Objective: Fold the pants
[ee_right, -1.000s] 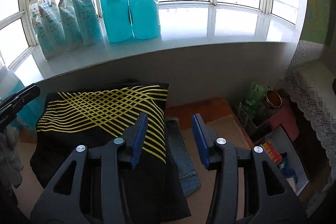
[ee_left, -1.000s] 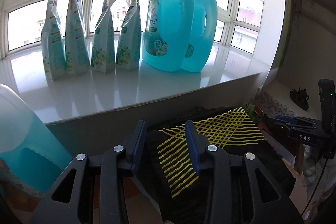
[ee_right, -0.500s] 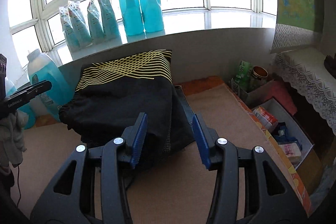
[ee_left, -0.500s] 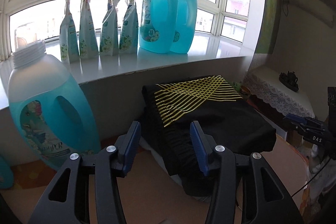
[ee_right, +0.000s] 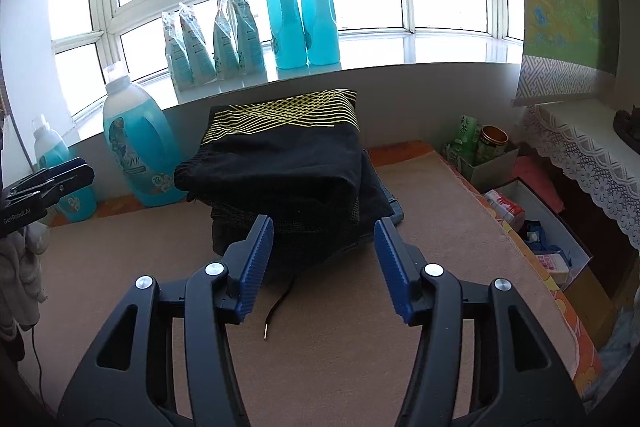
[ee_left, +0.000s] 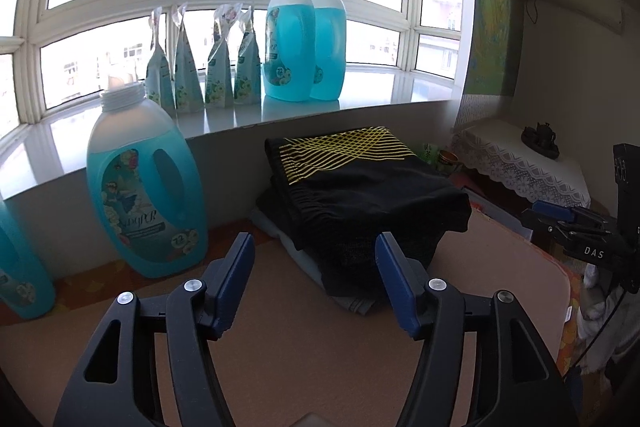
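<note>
Both claws now sit farther back from the folded black pants with yellow crisscross lines [ee_right: 288, 163], stacked on other clothes on the tan desk [ee_right: 440, 287]. Left claw [ee_left: 316, 281] and right claw [ee_right: 324, 265] are opening, empty. A loose black drawstring [ee_right: 280, 301] could snag and drag the fold apart.

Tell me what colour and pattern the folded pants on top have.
Black pants with crossing yellow lines at the far end, clearest in the right wrist view.

We see the folded pants [ee_right: 280, 163] atop a clothes stack [ee_right: 376, 199] on the mat [ee_right: 440, 227], below the windowsill [ee_right: 400, 61]; a bottle [ee_right: 136, 147] stands left.
</note>
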Demonstrator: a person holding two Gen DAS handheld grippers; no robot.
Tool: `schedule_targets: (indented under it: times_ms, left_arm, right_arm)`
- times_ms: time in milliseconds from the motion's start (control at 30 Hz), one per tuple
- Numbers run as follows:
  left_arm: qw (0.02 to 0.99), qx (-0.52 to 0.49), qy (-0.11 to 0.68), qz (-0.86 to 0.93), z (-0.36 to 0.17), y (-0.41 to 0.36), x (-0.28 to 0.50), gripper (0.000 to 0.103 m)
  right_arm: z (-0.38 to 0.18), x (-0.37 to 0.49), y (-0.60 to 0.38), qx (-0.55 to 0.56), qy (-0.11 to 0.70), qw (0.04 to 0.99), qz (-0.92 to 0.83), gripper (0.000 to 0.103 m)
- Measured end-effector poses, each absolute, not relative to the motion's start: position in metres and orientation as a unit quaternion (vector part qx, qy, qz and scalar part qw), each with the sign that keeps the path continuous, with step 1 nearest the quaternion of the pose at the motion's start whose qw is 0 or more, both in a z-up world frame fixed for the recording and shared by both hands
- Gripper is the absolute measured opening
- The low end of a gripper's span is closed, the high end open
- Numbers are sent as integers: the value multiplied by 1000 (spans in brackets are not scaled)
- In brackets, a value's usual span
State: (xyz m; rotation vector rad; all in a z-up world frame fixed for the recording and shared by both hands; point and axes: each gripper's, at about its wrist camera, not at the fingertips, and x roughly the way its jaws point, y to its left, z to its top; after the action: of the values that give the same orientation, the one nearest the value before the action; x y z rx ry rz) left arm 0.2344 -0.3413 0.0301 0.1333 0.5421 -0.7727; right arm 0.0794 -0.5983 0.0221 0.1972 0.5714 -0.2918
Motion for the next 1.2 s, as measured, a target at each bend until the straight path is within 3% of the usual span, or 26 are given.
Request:
schedule_targets:
  times_ms: [100, 233, 300, 367, 433, 600, 1200]
  left_arm:
    - [888, 60, 258, -377, 29, -334, 213, 68]
    - [882, 46, 267, -385, 24, -321, 188, 69]
    - [879, 38, 272, -390, 22, -314, 177, 70]
    - [882, 35, 268, -387, 20, -306, 164, 76]
    - [886, 39, 261, -382, 19, -299, 150, 80]
    - [888, 52, 258, -376, 10, -281, 122, 80]
    - [902, 18, 266, -340, -10, -227, 70, 82]
  right_arm:
    - [22, 65, -583, 92, 274, 946, -148, 65]
    - [23, 45, -557, 82, 268, 947, -155, 78]
    - [24, 33, -542, 66, 262, 948, -168, 79]
    - [25, 19, -529, 64, 253, 949, -179, 81]
    - [26, 5, -519, 80, 243, 950, -179, 90]
    - [26, -20, -491, 64, 233, 949, -201, 100]
    - [5, -54, -449, 75, 236, 941, -232, 102]
